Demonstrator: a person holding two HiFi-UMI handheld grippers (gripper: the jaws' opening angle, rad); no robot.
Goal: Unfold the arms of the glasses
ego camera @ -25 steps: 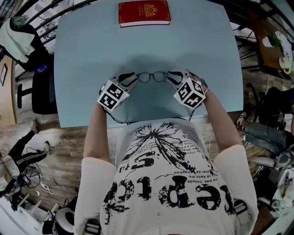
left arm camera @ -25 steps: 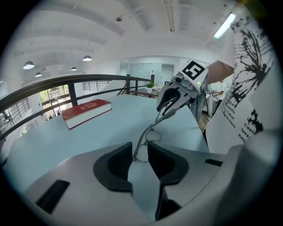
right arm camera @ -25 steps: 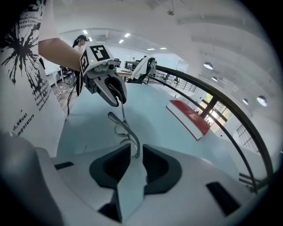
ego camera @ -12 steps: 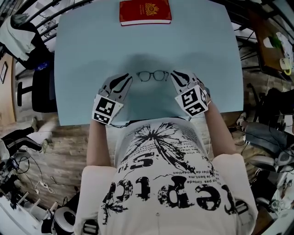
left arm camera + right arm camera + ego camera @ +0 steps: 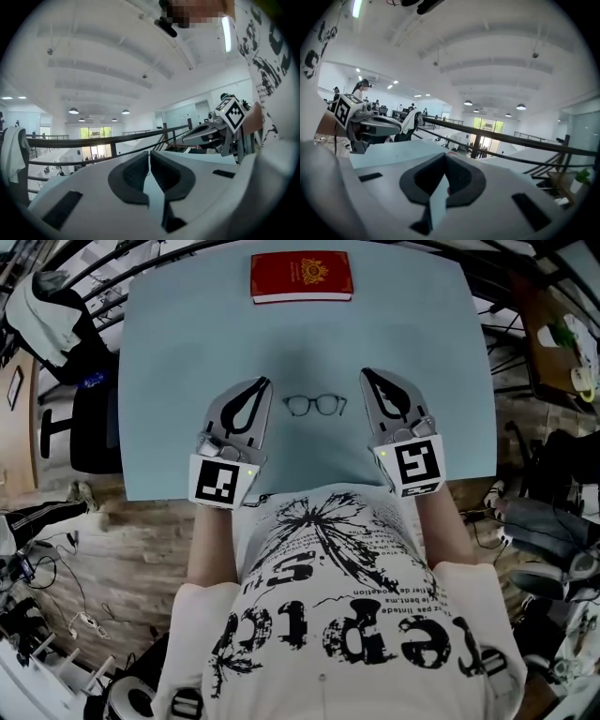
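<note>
Thin dark-framed glasses (image 5: pixel 315 405) lie on the light blue table (image 5: pixel 187 343), between my two grippers and touched by neither. Whether their arms are folded I cannot tell from above. My left gripper (image 5: pixel 261 381) hovers left of them, jaws shut and empty; in its own view the left gripper (image 5: pixel 149 153) looks level across the room. My right gripper (image 5: pixel 367 372) hovers to their right, and its jaws have just been closing with nothing between them. In the right gripper view the right gripper (image 5: pixel 444 155) is shut. Each gripper view shows the other gripper: the right gripper (image 5: pixel 220 129), the left gripper (image 5: pixel 370 123).
A red book (image 5: pixel 301 276) lies at the table's far edge. A dark chair (image 5: pixel 89 423) stands off the table's left side. Cables and gear crowd the wooden floor on both sides, and black railings cross both gripper views.
Both grippers have risen from the table and drawn back from the ends of the glasses, tilting up toward level. The glasses stay on the table, now free of both.
</note>
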